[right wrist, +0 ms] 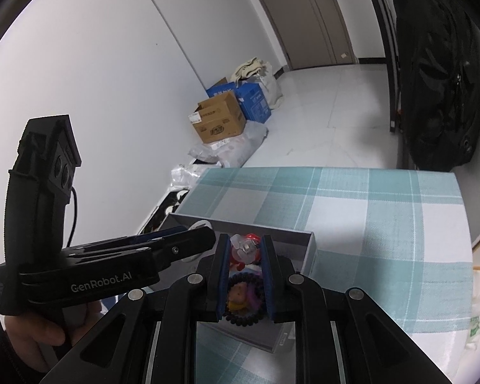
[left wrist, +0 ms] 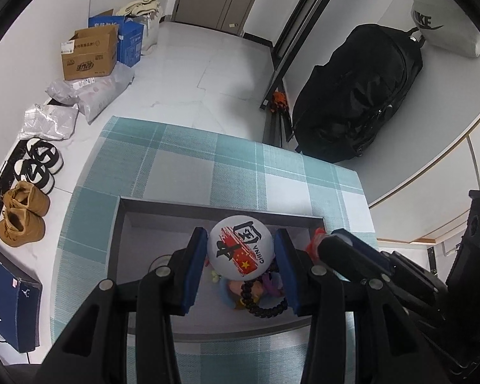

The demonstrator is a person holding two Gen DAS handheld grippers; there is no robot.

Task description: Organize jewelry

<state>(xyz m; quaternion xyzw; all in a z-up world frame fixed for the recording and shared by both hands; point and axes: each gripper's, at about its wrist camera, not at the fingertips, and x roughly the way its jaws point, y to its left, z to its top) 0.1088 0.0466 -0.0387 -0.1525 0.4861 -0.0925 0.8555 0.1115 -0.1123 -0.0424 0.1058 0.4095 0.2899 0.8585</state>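
A grey open box (left wrist: 124,224) sits on a green plaid tablecloth (left wrist: 182,153). My left gripper (left wrist: 241,249) is shut on a round white badge (left wrist: 241,249) with red and black Chinese lettering, held over the box. Below it in the box lie a dark bead bracelet (left wrist: 265,307) and small colourful trinkets (left wrist: 240,288). My right gripper (right wrist: 246,249) is shut on a clear plastic piece with a red trinket (right wrist: 244,249) above the box (right wrist: 304,246). The bead bracelet (right wrist: 243,316) and colourful trinkets (right wrist: 240,294) lie beneath it. The left gripper's body (right wrist: 112,262) shows at the left.
The table's far edge drops to a white tiled floor. On the floor stand cardboard and blue boxes (left wrist: 92,51), plastic bags (left wrist: 86,92), shoes (left wrist: 25,211) and a blue shoe box (left wrist: 6,294). A black bag (left wrist: 358,92) leans at the right.
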